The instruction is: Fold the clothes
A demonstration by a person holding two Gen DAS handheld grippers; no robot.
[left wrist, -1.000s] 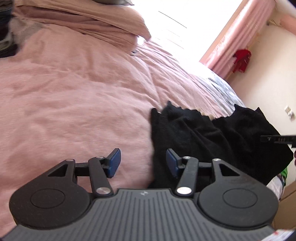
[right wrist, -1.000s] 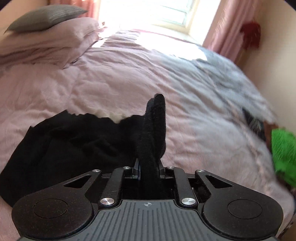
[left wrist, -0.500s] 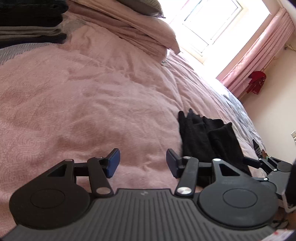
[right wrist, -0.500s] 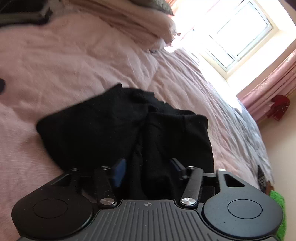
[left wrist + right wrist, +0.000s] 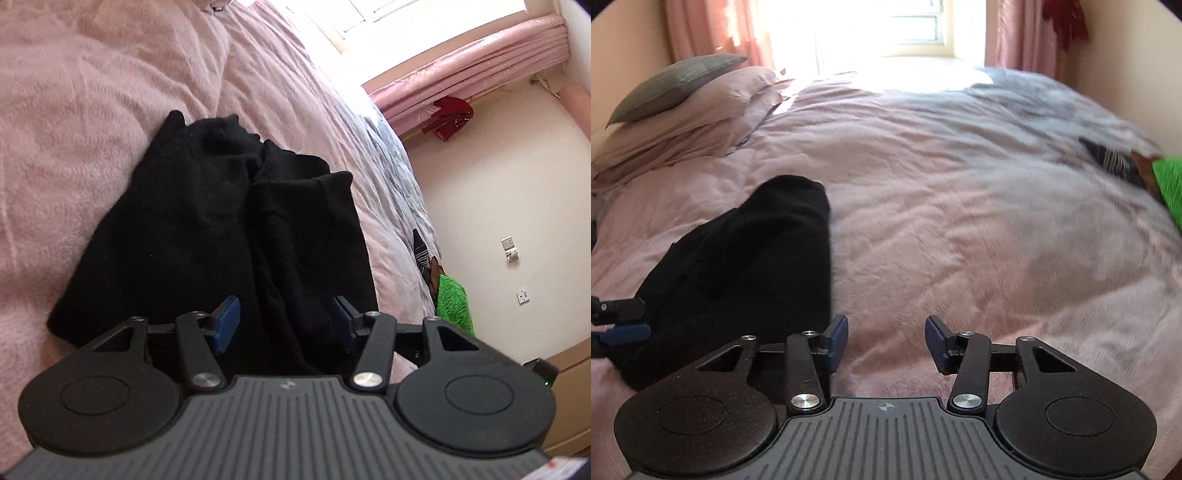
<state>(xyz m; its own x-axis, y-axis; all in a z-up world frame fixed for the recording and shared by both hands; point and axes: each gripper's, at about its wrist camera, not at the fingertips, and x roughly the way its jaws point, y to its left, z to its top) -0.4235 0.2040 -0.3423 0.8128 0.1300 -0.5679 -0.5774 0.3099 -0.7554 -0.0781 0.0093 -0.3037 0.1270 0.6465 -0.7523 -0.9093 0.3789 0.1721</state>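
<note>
The left claw [image 5: 284, 323] stands wide open, its blue pads [image 5: 226, 325] spread to either side of the near end of the black garment [image 5: 221, 229]; a fold of the dark cloth runs up between the two fingers, but whether the pads touch it I cannot tell. The right claw [image 5: 885, 345] is likewise wide open and grips nothing, with only the pink bedcover [image 5: 960, 229] showing between its pads. It sits just to the right of the black garment [image 5: 757, 258], whose straight right edge runs close by the claw's left finger.

The garment lies on the bed, folded into a long bundle, with two lengthwise layers side by side in the left wrist view and a ragged far end. At the left edge of the right wrist view a finger of the left claw [image 5: 622, 321] shows against the cloth.

Around it: pink pillows [image 5: 683, 110] topped by a grey cushion [image 5: 676, 79] at the head of the bed, a bright window [image 5: 905, 26] with pink curtains [image 5: 472, 66], a red item [image 5: 448, 118] hanging by the wall, and a green cloth [image 5: 454, 302] with some dark things at the bed's far right edge
</note>
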